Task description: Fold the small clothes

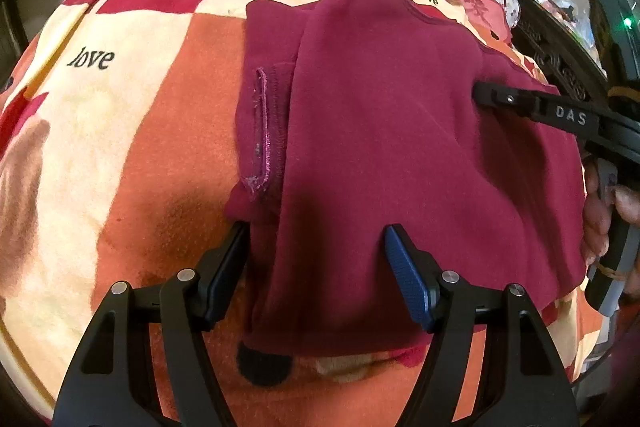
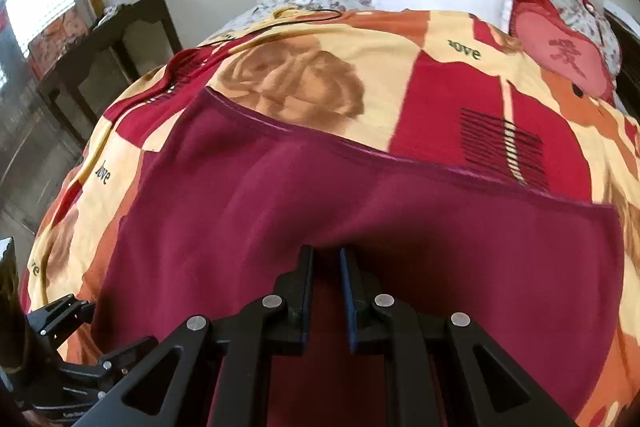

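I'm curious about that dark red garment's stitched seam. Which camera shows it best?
The left wrist view: the seam on the maroon garment shows sharp, with frayed thread. The right wrist view shows only the garment's smooth face and hemmed far edge.

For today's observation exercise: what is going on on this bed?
A person is folding a maroon garment on a patterned blanket. The right tool is shut on a pinch of the cloth, one flap already lying over the rest. The left tool is open, its fingers straddling the near edge.
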### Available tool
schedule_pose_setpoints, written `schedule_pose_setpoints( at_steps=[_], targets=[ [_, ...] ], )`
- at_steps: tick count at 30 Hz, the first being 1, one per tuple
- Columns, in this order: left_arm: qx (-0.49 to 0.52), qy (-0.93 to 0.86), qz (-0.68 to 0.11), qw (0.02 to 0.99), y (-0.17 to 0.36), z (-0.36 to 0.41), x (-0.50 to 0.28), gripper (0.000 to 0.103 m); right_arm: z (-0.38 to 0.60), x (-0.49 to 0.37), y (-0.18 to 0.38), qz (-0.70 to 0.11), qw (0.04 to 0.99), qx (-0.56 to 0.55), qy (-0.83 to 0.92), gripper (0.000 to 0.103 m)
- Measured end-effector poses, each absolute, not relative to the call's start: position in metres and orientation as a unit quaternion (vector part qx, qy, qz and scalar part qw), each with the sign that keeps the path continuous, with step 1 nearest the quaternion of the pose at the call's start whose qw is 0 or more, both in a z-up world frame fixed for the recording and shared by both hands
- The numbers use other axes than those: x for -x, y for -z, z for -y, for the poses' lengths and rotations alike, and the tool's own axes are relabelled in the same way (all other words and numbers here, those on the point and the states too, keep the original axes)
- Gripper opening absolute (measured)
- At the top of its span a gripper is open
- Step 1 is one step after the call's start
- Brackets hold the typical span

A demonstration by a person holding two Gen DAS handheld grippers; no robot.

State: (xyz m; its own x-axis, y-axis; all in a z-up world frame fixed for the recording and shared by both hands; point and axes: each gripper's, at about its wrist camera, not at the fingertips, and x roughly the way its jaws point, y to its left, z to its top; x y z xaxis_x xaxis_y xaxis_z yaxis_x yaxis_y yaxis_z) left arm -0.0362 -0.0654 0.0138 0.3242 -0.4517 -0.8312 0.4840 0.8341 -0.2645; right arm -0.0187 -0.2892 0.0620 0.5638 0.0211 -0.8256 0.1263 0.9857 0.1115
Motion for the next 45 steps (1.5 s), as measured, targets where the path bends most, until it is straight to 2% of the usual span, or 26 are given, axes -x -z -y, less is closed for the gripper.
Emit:
schedule_pose_setpoints(
  at_steps=[12, 13, 15, 20, 24, 26, 39, 43, 44, 45],
  targets=[
    [0.065, 0.278, -0.501, 0.817, -0.022, 0.031, 0.036, 0.070, 0.233, -0.020, -0.083, -0.441, 0.894, -0.072, -0.031, 0.014],
    [0.067, 0.277, -0.502, 0.816, -0.022, 0.028, 0.036, 0.070, 0.229, -0.026, -0.081, -0.445, 0.892, -0.073, -0.036, 0.017],
    [0.071, 0.277, -0.504, 0.815, -0.020, 0.025, 0.036, 0.070, 0.222, -0.039, -0.075, -0.458, 0.884, -0.078, -0.043, 0.032],
    [0.080, 0.283, -0.504, 0.812, -0.017, 0.024, 0.034, 0.070, 0.203, -0.059, -0.065, -0.477, 0.873, -0.083, -0.054, 0.035],
    [0.094, 0.287, -0.504, 0.809, -0.014, 0.021, 0.030, 0.070, 0.187, -0.068, -0.066, -0.484, 0.868, -0.088, -0.066, 0.058],
    [0.101, 0.289, -0.503, 0.808, -0.013, 0.020, 0.029, 0.070, 0.178, -0.074, -0.064, -0.497, 0.863, -0.066, -0.060, 0.065],
    [0.110, 0.297, -0.499, 0.807, -0.013, 0.017, 0.028, 0.070, 0.129, -0.090, -0.042, -0.541, 0.836, 0.090, 0.016, 0.079],
    [0.116, 0.300, -0.500, 0.804, -0.013, 0.013, 0.027, 0.070, 0.121, -0.087, -0.037, -0.540, 0.831, 0.130, 0.024, 0.079],
    [0.116, 0.301, -0.500, 0.803, -0.013, 0.011, 0.026, 0.070, 0.121, -0.086, -0.037, -0.538, 0.832, 0.138, 0.024, 0.077],
    [0.116, 0.302, -0.500, 0.803, -0.014, 0.010, 0.026, 0.070, 0.122, -0.085, -0.038, -0.534, 0.833, 0.140, 0.025, 0.071]
  ],
)
